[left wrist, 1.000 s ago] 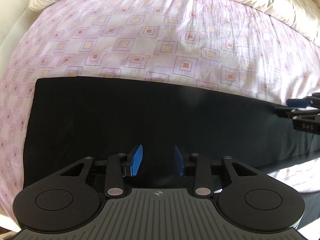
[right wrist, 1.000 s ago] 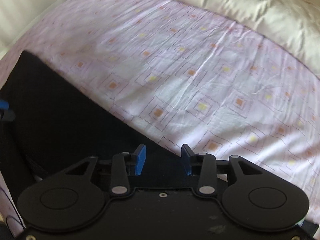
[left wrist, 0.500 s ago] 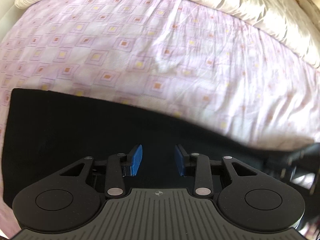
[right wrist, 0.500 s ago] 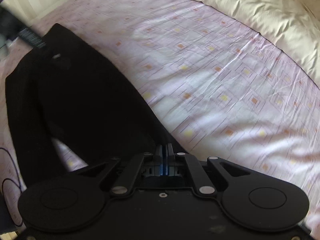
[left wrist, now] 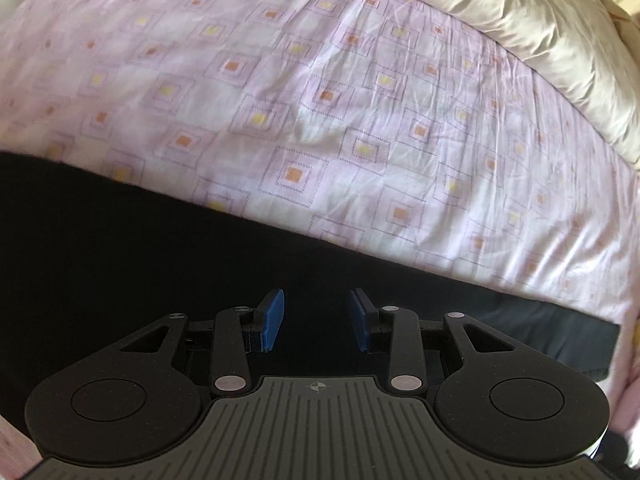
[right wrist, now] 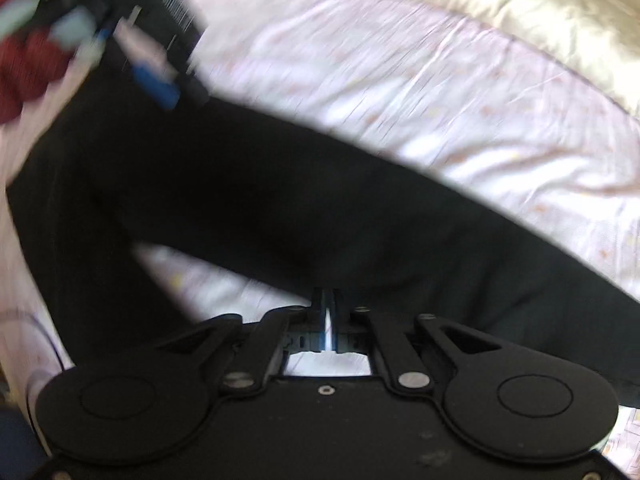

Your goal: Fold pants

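The right gripper [right wrist: 329, 304] is clenched on the pants [right wrist: 240, 184] edge to carry the fold toward 10 o'clock, while the left gripper [left wrist: 316, 320], fingers released, hovers above them.

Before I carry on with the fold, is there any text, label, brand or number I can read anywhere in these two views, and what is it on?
No legible words or numbers in either view.
Small crosshair sign, no lettering: on the grey ribbed body of the left gripper.
Pale printed marks, too blurred to read: on the left gripper's black body as seen from the right wrist view.
Black pants, pink patterned bedsheet, cream duvet, right gripper: no text visible.
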